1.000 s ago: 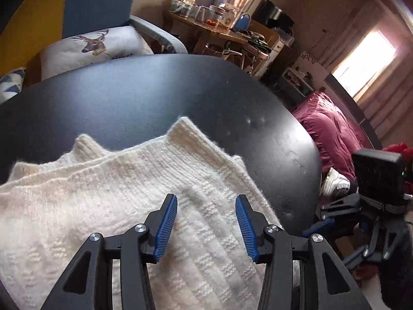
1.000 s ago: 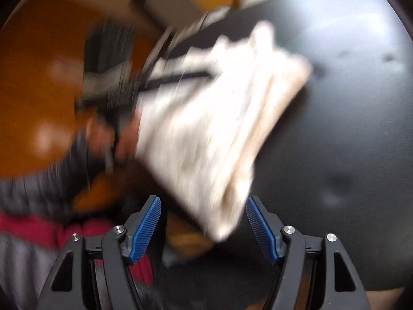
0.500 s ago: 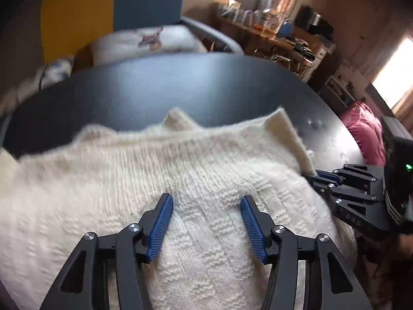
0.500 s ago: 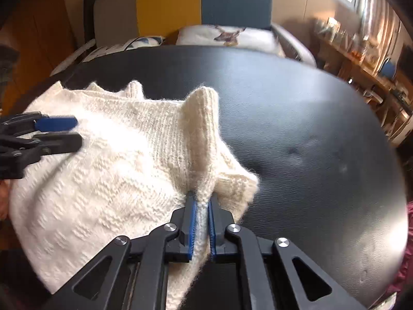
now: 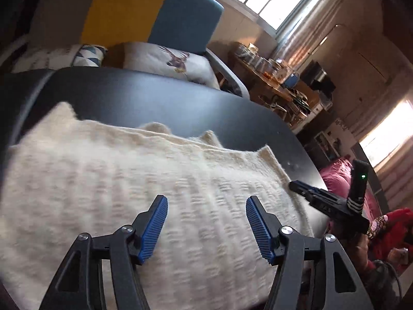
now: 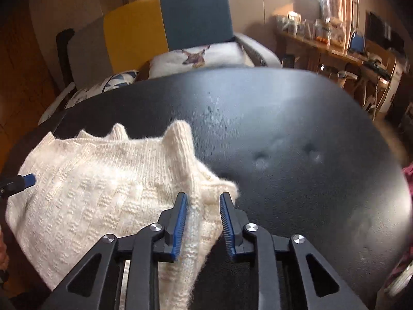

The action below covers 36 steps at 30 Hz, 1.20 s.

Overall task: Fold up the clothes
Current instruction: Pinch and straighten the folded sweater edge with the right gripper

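Note:
A cream knitted sweater (image 5: 129, 180) lies folded on the near left part of a black padded table (image 5: 155, 103). My left gripper (image 5: 206, 206) hovers open just above the knit, with nothing between its blue pads. In the right wrist view the sweater (image 6: 90, 188) has a raised ridge at its right edge. My right gripper (image 6: 203, 199) stands open astride that edge, and the knit lies loose between its fingers. The right gripper (image 5: 322, 201) also shows at the sweater's right side in the left wrist view. A left fingertip (image 6: 23, 180) shows at the sweater's left edge.
The black table (image 6: 296, 129) spreads bare to the right, with two dimples. Behind it stands a yellow and blue armchair (image 6: 175, 23) holding a deer cushion (image 6: 198, 56). A wooden side table with jars (image 6: 322, 38) is at the back right. Red cloth (image 5: 335, 180) lies past the table's edge.
My right gripper was shut on the sweater's edge half a second ago and has now opened, letting the ridge go. My left gripper stayed open and shifted slightly over the knit.

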Each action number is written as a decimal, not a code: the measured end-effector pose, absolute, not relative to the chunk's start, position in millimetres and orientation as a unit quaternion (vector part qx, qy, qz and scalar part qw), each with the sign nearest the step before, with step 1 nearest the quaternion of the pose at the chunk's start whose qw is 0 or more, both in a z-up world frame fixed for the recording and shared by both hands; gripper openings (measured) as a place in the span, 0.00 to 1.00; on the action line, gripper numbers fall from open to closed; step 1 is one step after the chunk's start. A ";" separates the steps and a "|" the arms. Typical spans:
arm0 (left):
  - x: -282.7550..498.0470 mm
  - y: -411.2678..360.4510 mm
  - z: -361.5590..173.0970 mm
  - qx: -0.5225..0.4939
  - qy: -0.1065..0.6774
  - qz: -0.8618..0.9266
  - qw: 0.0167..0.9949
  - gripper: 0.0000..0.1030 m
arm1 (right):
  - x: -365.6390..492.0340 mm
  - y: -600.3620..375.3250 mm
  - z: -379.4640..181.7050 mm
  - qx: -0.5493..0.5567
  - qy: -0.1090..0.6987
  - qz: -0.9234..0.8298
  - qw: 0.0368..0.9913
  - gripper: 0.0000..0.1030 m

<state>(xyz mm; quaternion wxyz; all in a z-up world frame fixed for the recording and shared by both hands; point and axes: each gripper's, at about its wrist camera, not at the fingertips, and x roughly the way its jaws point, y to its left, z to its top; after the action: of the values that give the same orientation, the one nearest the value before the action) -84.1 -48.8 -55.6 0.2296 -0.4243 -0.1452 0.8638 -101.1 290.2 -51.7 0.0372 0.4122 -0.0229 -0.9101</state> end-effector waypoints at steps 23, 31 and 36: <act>10.6 -202.6 -102.9 -0.474 -0.218 0.843 0.129 0.31 | -93.3 205.1 -87.3 0.447 -0.008 -0.883 0.142 0.32; -65.4 -226.0 -93.4 -0.462 -0.270 0.824 0.184 0.77 | -91.9 210.3 -89.4 0.428 -0.014 -0.892 0.148 0.33; -111.2 -224.7 -121.0 -0.515 -0.305 0.771 0.217 0.77 | -89.9 210.3 -90.5 0.418 -0.012 -0.896 0.150 0.33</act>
<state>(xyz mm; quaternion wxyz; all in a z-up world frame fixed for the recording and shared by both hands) -111.2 -224.7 -121.0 0.2174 -0.5155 -0.3048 0.7708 -89.9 210.3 -90.5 0.1504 0.4184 -0.0122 -0.8956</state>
